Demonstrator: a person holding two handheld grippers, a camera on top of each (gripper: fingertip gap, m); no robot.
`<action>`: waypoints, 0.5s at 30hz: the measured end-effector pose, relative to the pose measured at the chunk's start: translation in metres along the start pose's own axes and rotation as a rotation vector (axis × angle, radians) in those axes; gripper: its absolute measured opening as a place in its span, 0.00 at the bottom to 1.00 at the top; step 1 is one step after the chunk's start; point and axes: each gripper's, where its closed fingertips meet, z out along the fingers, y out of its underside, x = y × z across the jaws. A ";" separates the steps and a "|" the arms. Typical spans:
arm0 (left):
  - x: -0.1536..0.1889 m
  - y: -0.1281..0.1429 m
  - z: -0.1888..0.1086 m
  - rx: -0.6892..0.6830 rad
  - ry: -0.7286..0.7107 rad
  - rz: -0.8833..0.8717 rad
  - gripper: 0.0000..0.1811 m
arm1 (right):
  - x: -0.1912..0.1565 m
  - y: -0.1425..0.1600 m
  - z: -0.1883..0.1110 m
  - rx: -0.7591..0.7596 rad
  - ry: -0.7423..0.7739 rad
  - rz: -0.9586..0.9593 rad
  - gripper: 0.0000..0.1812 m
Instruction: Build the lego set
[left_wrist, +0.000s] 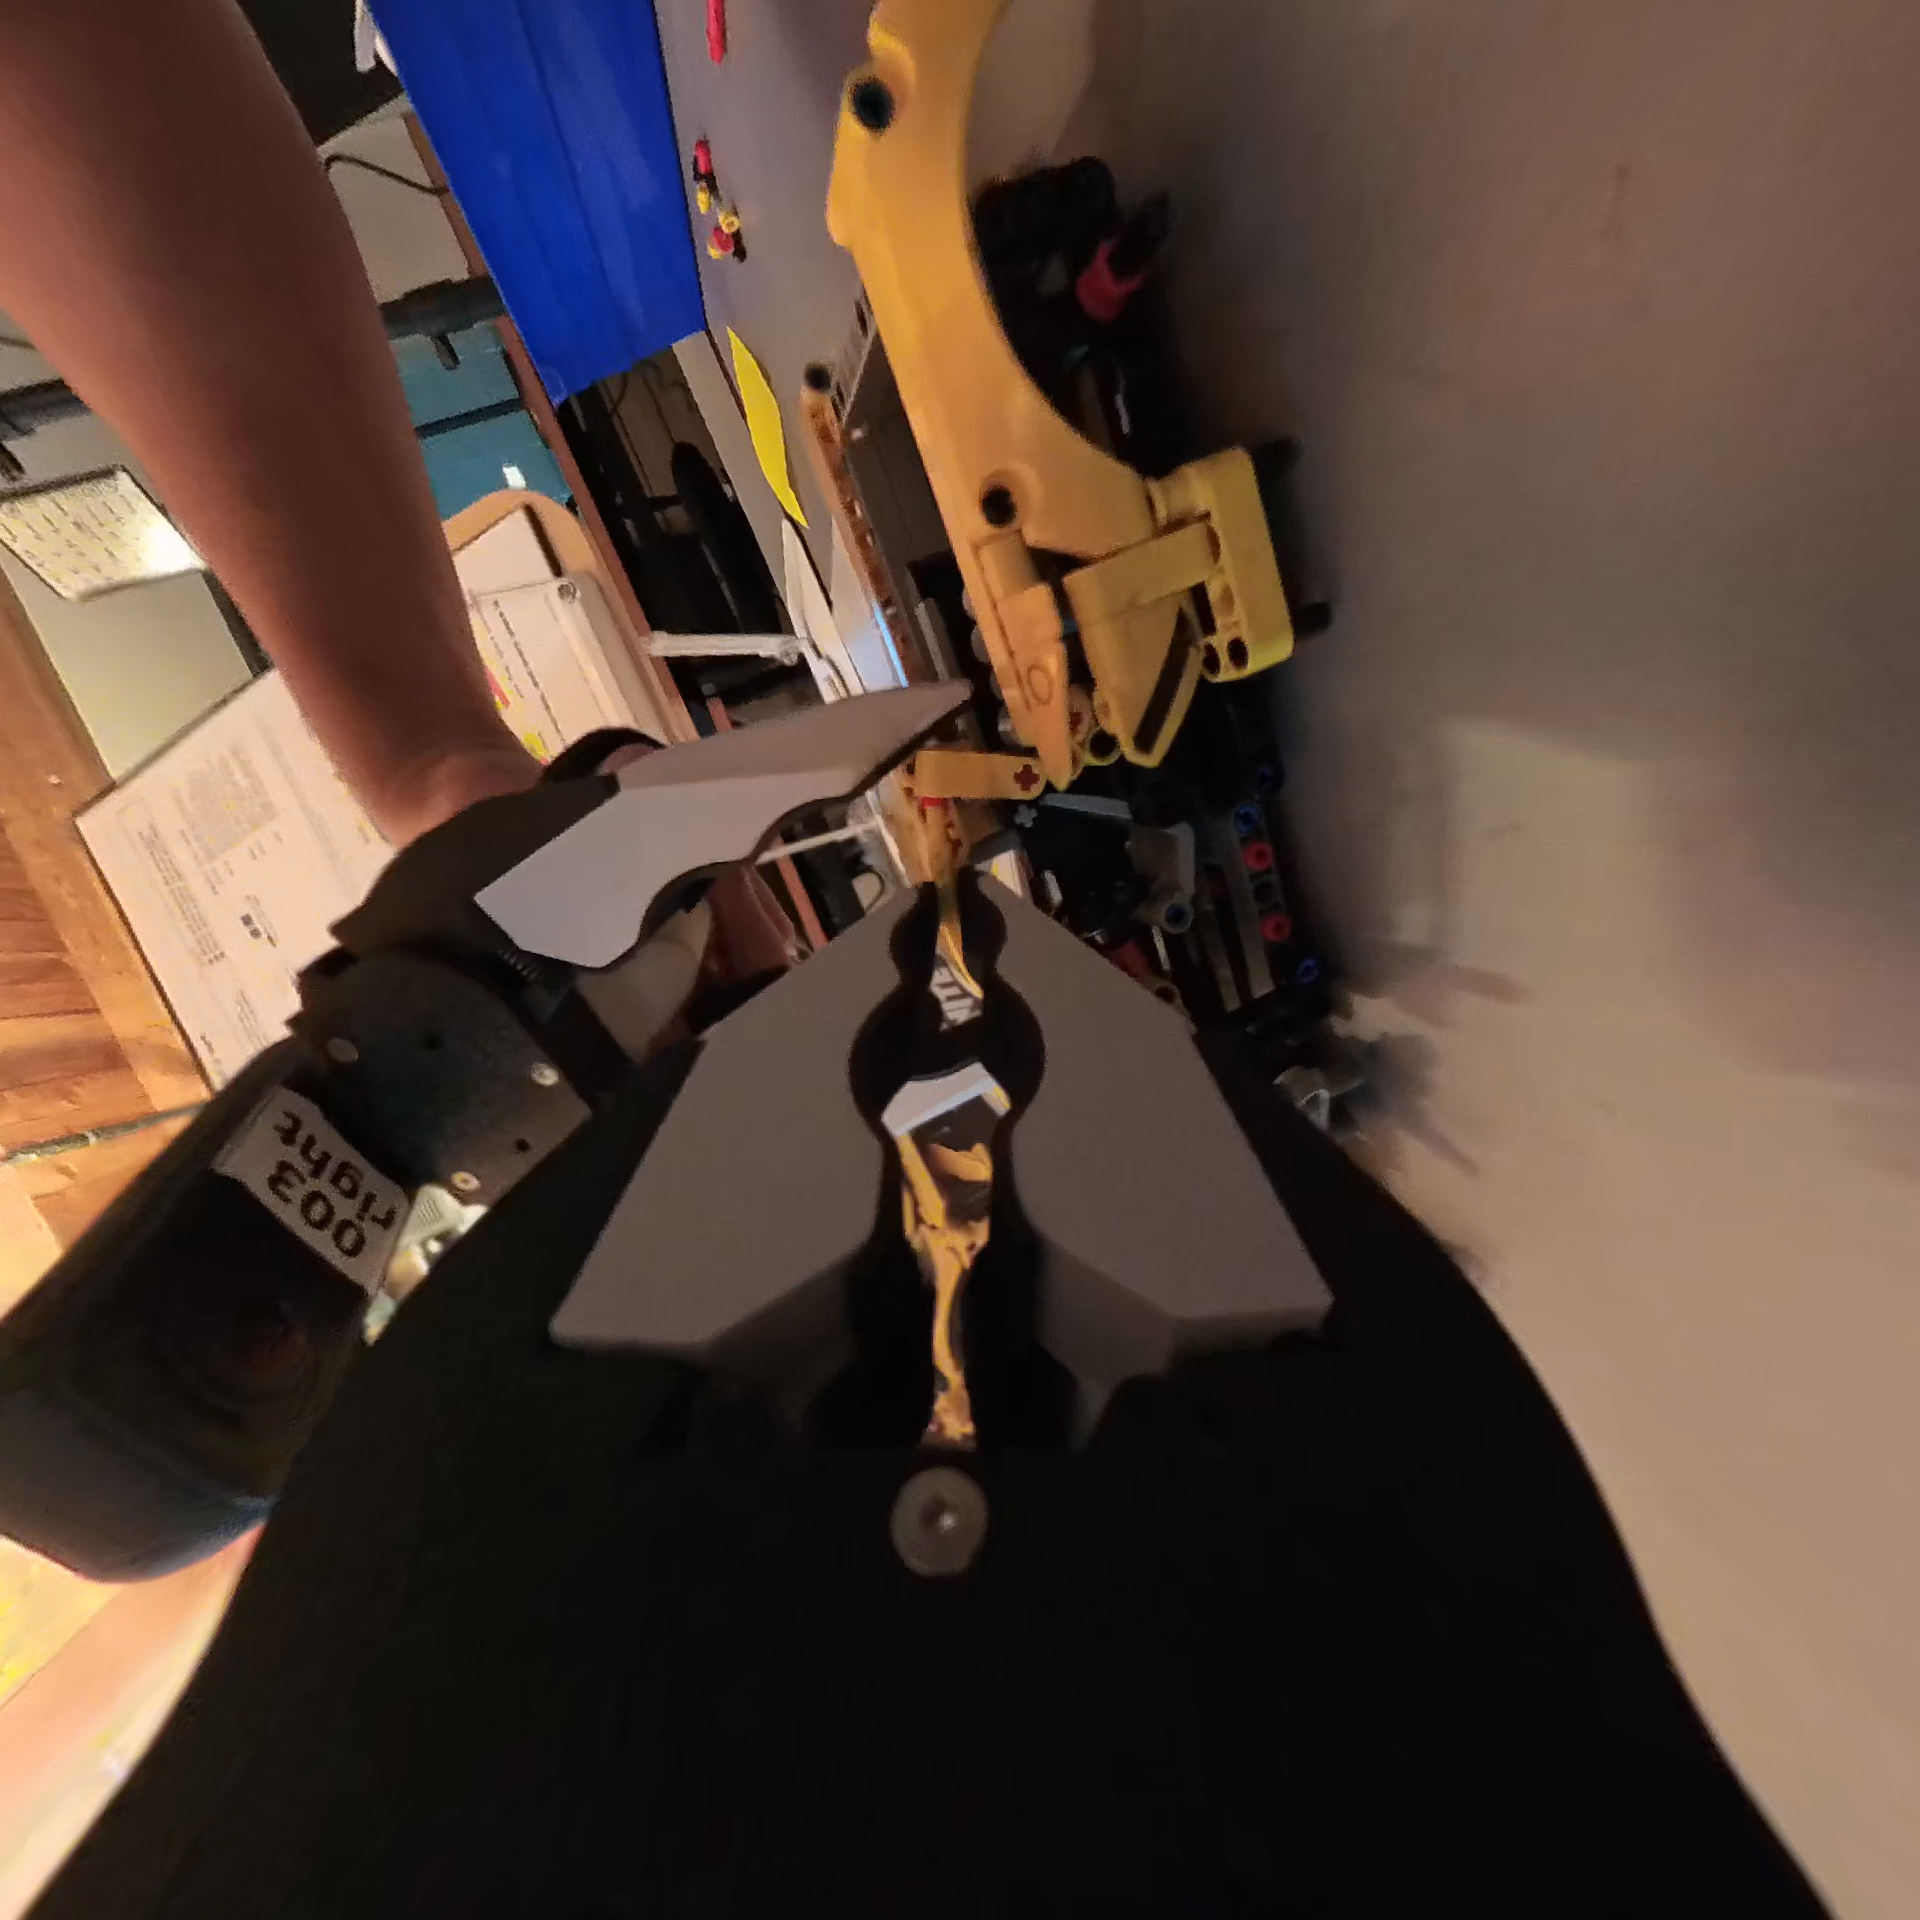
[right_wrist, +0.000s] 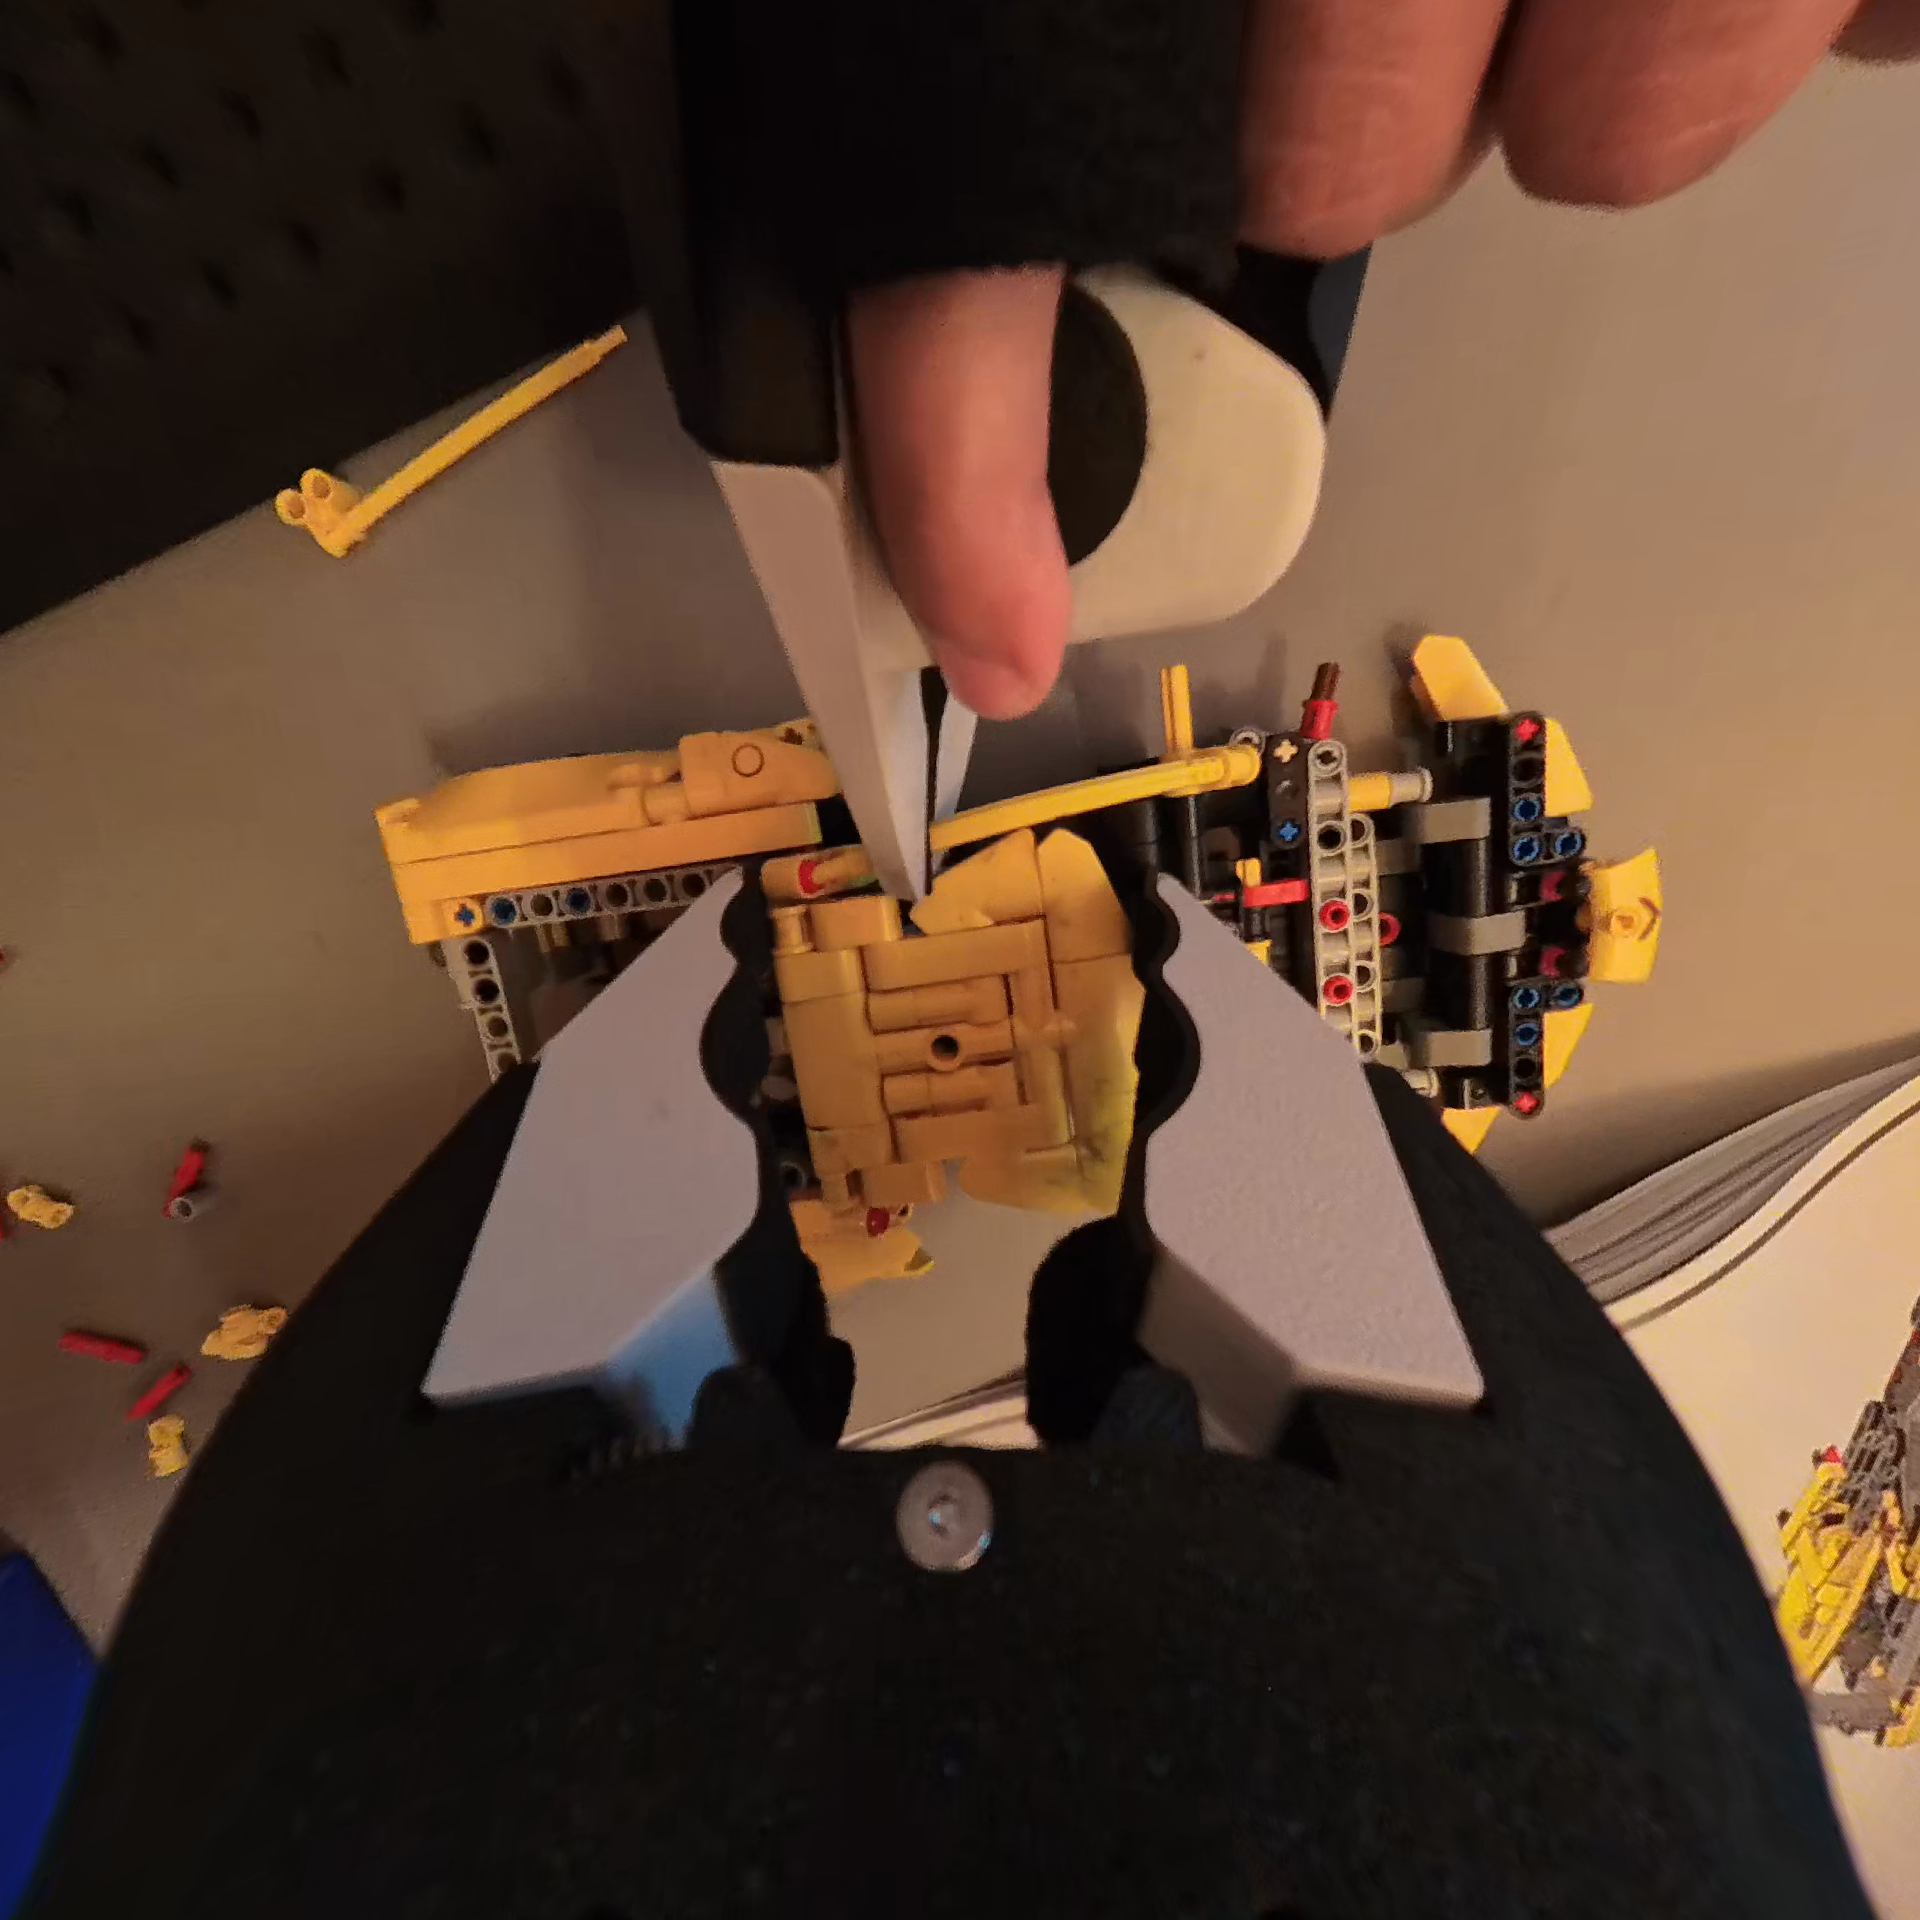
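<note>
The yellow and black lego model (right_wrist: 1455, 914) lies on the grey table (right_wrist: 1662, 468). My right gripper (right_wrist: 948, 894) has its jaws closed against both sides of the model's yellow block section (right_wrist: 935, 1039). My left gripper (right_wrist: 914, 878) comes in from above, held by a gloved hand (right_wrist: 956, 468). Its tips are pinched together at the top edge of that block, beside a thin yellow rod (right_wrist: 1060, 805). In the left wrist view my left gripper (left_wrist: 961, 894) is almost closed on a thin yellow piece (left_wrist: 951, 935). The right gripper (left_wrist: 914, 727) and the model (left_wrist: 1122, 582) show beyond it.
Loose red pins (right_wrist: 104, 1348) and yellow connectors (right_wrist: 244, 1330) lie at the left. A long yellow axle with a connector (right_wrist: 457, 442) lies by a black perforated mat (right_wrist: 260, 260). An instruction booklet (right_wrist: 1714, 1299) lies at the right. A blue bin (left_wrist: 561, 187) stands farther off. Both grippers' tips are close together, under 4 cm apart.
</note>
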 end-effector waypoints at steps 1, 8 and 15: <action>0.001 0.001 0.000 -0.006 0.002 -0.025 0.02 | 0.001 0.001 0.000 -0.005 0.001 0.008 0.38; 0.000 0.000 0.003 -0.031 -0.004 -0.066 0.02 | 0.000 0.001 0.002 -0.043 -0.014 0.017 0.38; 0.001 0.004 -0.003 -0.010 0.031 -0.051 0.02 | 0.004 -0.001 -0.001 -0.006 0.013 0.060 0.39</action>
